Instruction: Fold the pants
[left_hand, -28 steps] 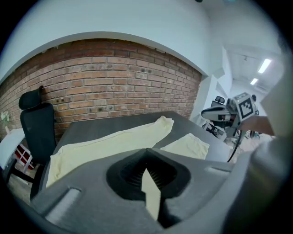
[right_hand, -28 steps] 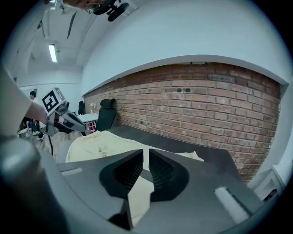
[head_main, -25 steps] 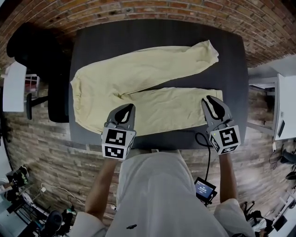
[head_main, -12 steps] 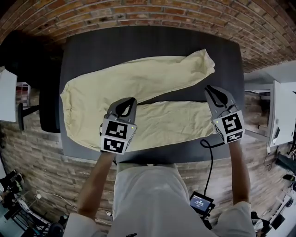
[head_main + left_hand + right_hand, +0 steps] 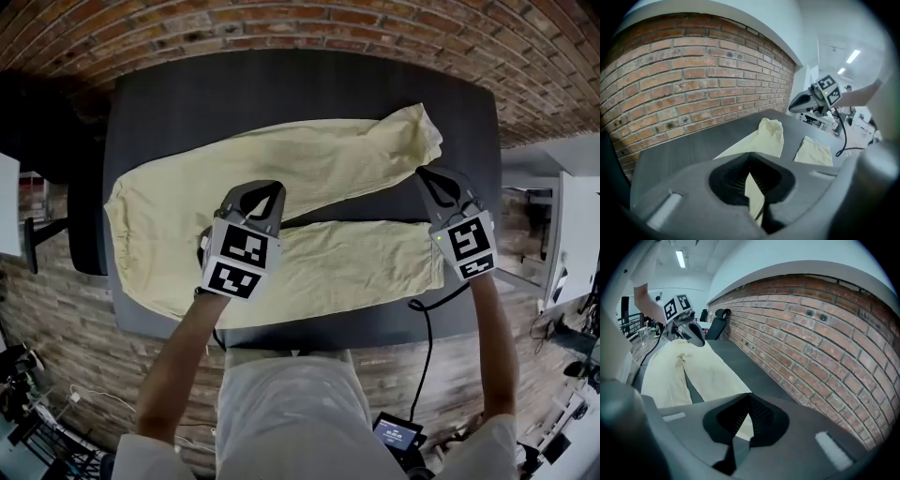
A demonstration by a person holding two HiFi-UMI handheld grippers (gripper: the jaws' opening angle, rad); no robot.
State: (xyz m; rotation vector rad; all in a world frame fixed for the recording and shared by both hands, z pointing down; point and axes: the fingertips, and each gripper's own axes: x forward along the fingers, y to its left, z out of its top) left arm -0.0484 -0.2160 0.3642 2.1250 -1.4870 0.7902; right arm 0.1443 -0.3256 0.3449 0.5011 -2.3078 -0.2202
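Left claw and right claw advanced over the pants; left pressed together, right just closed, both empty

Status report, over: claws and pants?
Left claw shut, empty, above pale yellow fabric pants. Right claw just closed, nothing pinched, near far leg's cuff. Pants flat, unfolded on dark grey table. No obstruction seen.

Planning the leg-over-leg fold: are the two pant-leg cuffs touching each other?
Apart. The head view shows bare dark table between the far cuff and the near cuff; the left gripper view shows the same gap.
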